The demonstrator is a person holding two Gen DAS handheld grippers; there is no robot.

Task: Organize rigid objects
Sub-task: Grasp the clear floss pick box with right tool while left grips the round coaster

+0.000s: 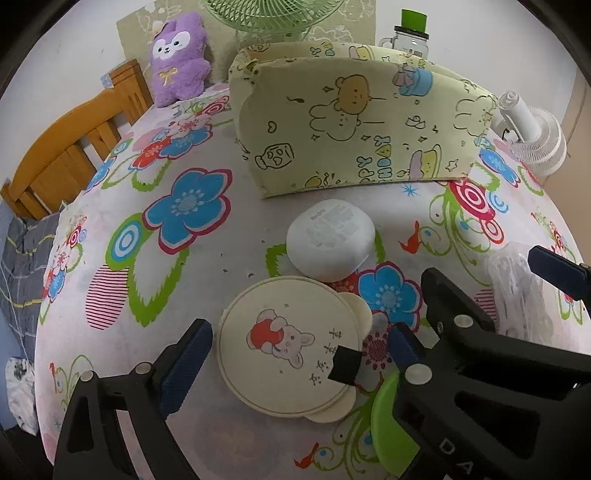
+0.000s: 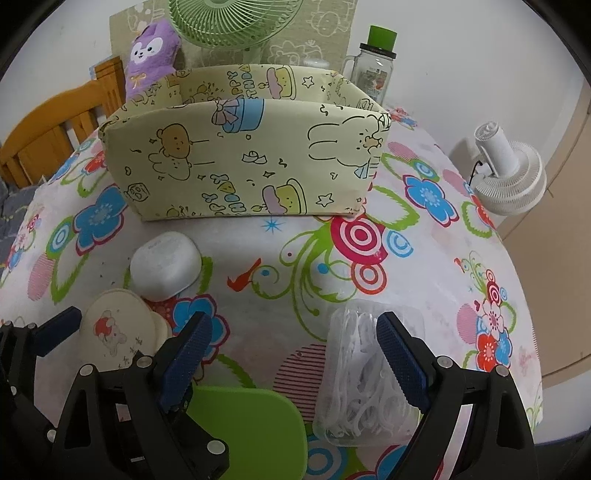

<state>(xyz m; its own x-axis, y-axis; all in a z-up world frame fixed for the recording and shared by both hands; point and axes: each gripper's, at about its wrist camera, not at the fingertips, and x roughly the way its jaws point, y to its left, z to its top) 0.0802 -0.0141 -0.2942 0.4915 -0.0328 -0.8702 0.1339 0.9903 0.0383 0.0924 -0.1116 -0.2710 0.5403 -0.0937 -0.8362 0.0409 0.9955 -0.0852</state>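
Box [image 2: 240,158] of pale yellow cartoon fabric stands open-topped at the far middle of the table [image 2: 288,251], which wears a flowered cloth. Nearer, a white case [image 1: 330,236] lies just in front of the box, touching the far edge of a round cream mirror [image 1: 291,347] with a bear drawing. The left gripper [image 1: 297,358] hangs over that mirror, jaws wide open on either side of it, pads not pressing. To its right a clear tub of floss picks [image 2: 364,373] lies on the cloth; the right gripper [image 2: 295,354] has its jaws spread too, one pad over the tub, nothing gripped. A green lid [image 2: 247,428] lies under the grippers, between mirror and tub. Behind the box are a purple plush [image 1: 179,59], a green fan [image 2: 236,22] and a jar [image 2: 371,70]; a white fan [image 2: 509,177] sits at the right edge.
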